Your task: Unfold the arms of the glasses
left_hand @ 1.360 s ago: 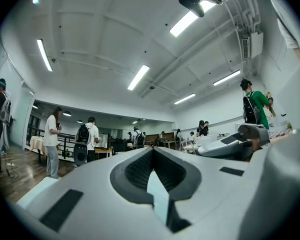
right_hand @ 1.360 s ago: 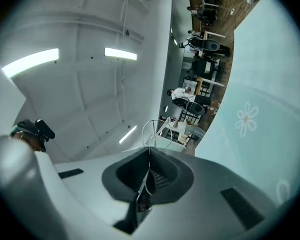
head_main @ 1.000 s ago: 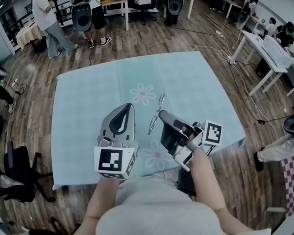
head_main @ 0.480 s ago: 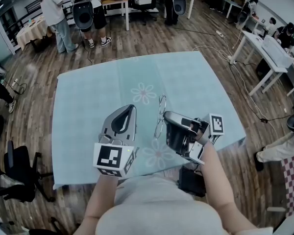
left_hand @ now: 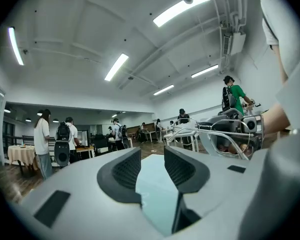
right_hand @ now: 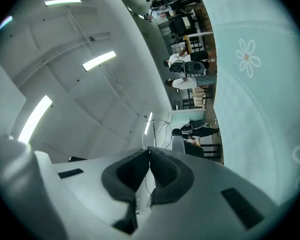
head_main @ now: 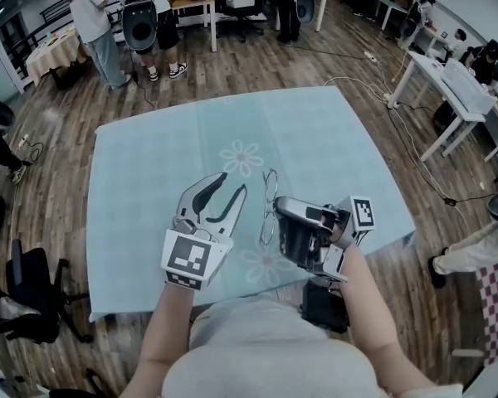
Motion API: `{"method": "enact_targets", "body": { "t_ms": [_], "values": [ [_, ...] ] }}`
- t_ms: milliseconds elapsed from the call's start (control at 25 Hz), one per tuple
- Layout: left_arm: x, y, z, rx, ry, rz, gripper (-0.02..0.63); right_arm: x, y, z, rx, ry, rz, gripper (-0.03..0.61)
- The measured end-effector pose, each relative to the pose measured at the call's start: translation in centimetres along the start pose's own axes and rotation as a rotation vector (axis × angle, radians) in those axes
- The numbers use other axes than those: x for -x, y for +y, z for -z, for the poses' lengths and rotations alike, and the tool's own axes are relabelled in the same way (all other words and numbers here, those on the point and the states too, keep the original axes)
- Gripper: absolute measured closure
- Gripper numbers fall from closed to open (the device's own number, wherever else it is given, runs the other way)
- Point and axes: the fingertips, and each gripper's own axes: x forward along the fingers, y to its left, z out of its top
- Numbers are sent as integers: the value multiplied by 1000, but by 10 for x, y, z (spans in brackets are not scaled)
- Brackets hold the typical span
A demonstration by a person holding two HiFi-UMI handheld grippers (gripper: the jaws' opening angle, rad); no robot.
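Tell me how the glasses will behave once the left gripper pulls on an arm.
The glasses look thin-wired, so probably light and easily bent; pull gently. The right gripper pinches only a slim part, so they may swivel or slip. The left gripper, jaws just opening and empty, would likely meet a hinged arm that swings rather than resists.

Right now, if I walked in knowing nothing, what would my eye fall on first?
Probably the thin wire glasses, held up over the pale blue flowered table by the right gripper, whose jaws are pinched shut on the frame. Just to their left is the left gripper; its jaws have just been opening and nothing is between them.
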Motion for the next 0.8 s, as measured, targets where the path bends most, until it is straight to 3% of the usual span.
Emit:
{"method": "enact_targets", "body": {
  "t_ms": [520, 800],
  "values": [
    [-18, -15, 9, -406, -60, 94, 509, -10, -2, 10, -64, 21, -28, 568],
    [-27, -24, 7, -584, -74, 124, 515, -10, -4, 11, -80, 29, -19, 568]
  ]
}}
